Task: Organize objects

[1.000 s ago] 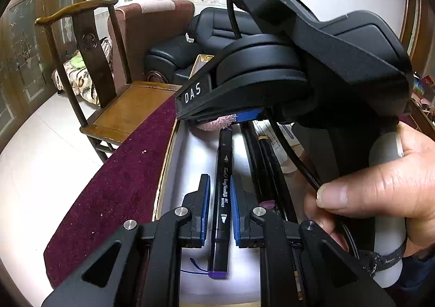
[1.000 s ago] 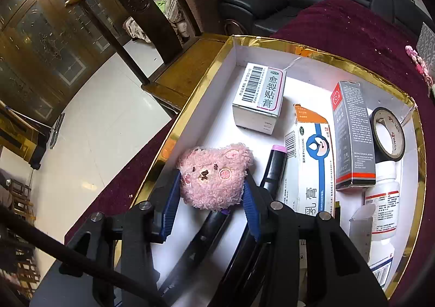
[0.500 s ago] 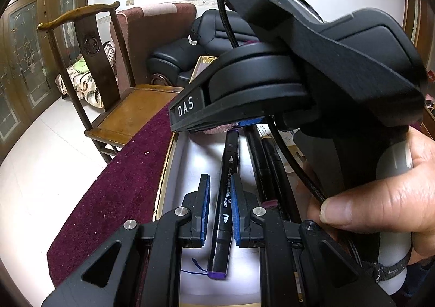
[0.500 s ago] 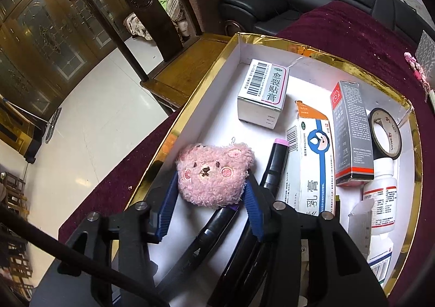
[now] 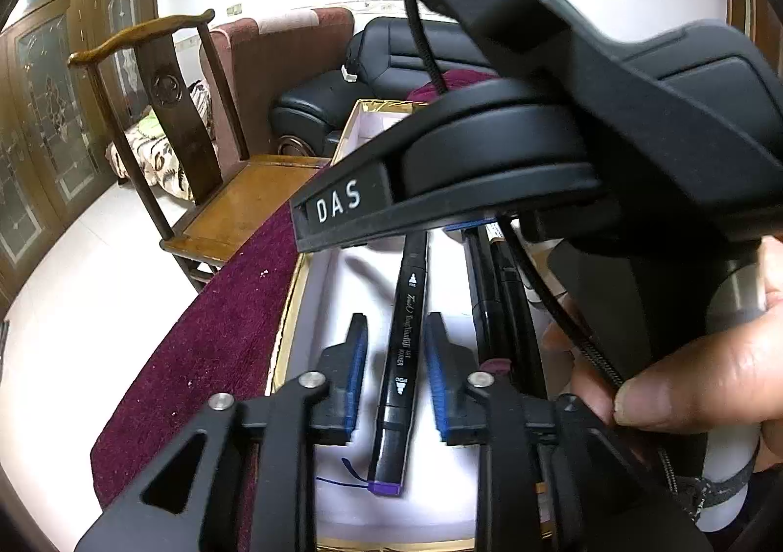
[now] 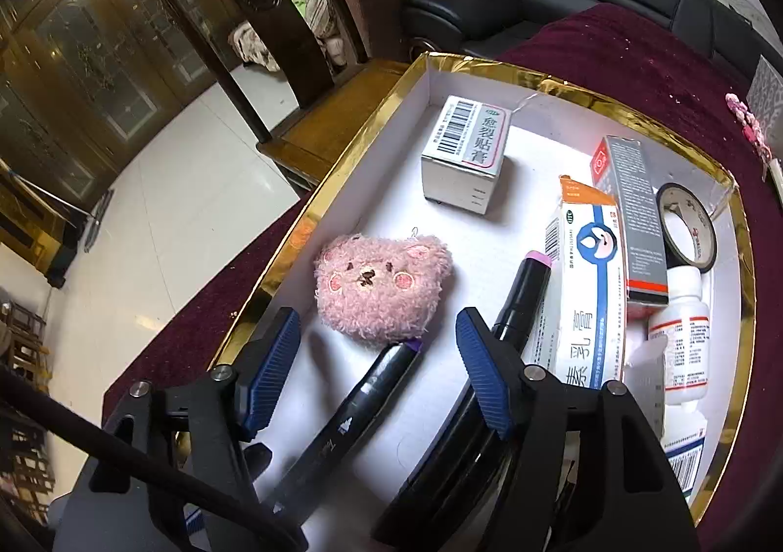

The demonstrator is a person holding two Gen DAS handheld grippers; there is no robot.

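Observation:
A white box with a gold rim [image 6: 342, 175] rests on a dark red cloth. A pink plush bear head [image 6: 381, 287] lies on the box floor just past the fingertips of my right gripper [image 6: 379, 322]. Its jaws are opening and the pads stand clear of the bear. A black marker with a purple end [image 5: 401, 356] lies in the box between the pads of my left gripper [image 5: 396, 327]. Those jaws are opening too, with a thin gap on each side of the marker. The same marker [image 6: 352, 415] runs under the right gripper, whose body [image 5: 538, 136] fills the left wrist view.
Inside the box are a grey medicine carton [image 6: 465, 155], a blue-and-white carton [image 6: 582, 278], a tall grey carton [image 6: 631, 209], a tape roll [image 6: 685, 224], a white bottle [image 6: 680, 336] and a pink-capped marker [image 6: 523, 292]. A wooden chair [image 5: 230, 204] stands beside the table. A hand [image 5: 695, 380] holds the right gripper.
The left jaws have parted off the marker. The right jaws have spread away from the pink bear, which now lies free on the box floor.

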